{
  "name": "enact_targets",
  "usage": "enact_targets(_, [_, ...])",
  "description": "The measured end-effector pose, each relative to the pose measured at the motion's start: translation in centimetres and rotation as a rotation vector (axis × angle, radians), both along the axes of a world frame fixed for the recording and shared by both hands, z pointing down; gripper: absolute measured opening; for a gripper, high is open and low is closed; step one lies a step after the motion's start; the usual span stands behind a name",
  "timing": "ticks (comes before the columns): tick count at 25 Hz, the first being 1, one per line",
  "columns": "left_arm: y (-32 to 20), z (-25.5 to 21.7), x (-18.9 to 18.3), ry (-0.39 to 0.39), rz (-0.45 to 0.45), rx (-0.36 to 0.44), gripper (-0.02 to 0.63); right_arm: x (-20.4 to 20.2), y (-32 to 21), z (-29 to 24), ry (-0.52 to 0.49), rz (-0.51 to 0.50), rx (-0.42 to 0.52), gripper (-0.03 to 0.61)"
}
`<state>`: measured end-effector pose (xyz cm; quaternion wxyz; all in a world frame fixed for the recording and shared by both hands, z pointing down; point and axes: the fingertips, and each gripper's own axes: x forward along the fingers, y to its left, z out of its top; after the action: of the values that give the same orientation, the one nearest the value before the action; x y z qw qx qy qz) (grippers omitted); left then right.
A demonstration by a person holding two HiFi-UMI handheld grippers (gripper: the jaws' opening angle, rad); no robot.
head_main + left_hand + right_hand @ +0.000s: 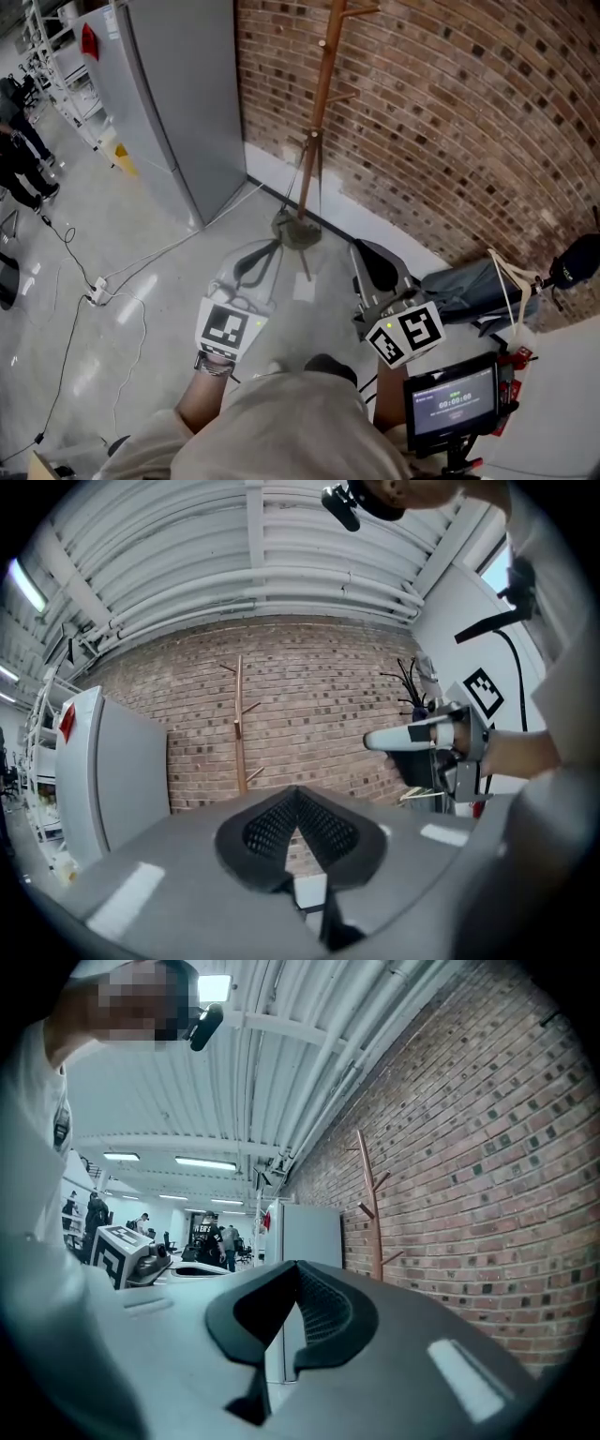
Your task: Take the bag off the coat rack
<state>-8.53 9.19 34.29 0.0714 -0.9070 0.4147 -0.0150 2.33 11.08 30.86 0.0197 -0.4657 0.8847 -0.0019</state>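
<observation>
The wooden coat rack stands against the brick wall, and I see no bag on its pegs. It also shows bare in the left gripper view and in the right gripper view. A dark grey bag with cream straps lies low at the right, beside my right gripper. That gripper is shut and empty. My left gripper is held level with it, short of the rack's base, also shut with nothing in it.
A tall grey cabinet stands left of the rack. White cables trail over the shiny floor. A small screen sits at the lower right, by a white surface. People stand far left.
</observation>
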Motion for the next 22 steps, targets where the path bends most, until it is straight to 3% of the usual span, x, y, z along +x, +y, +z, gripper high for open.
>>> enact_targets(11, [-1.3, 0.7, -1.2, -0.002, 0.015, -0.002, -0.006, -0.7, -1.0, 0.8, -0.032, 0.026, -0.021, 0.002])
enact_targets(22, [-6.4, 1.0, -0.4, -0.007, -0.003, -0.001, -0.006, 0.7, -7.1, 1.1, -0.079, 0.034, -0.024, 0.003])
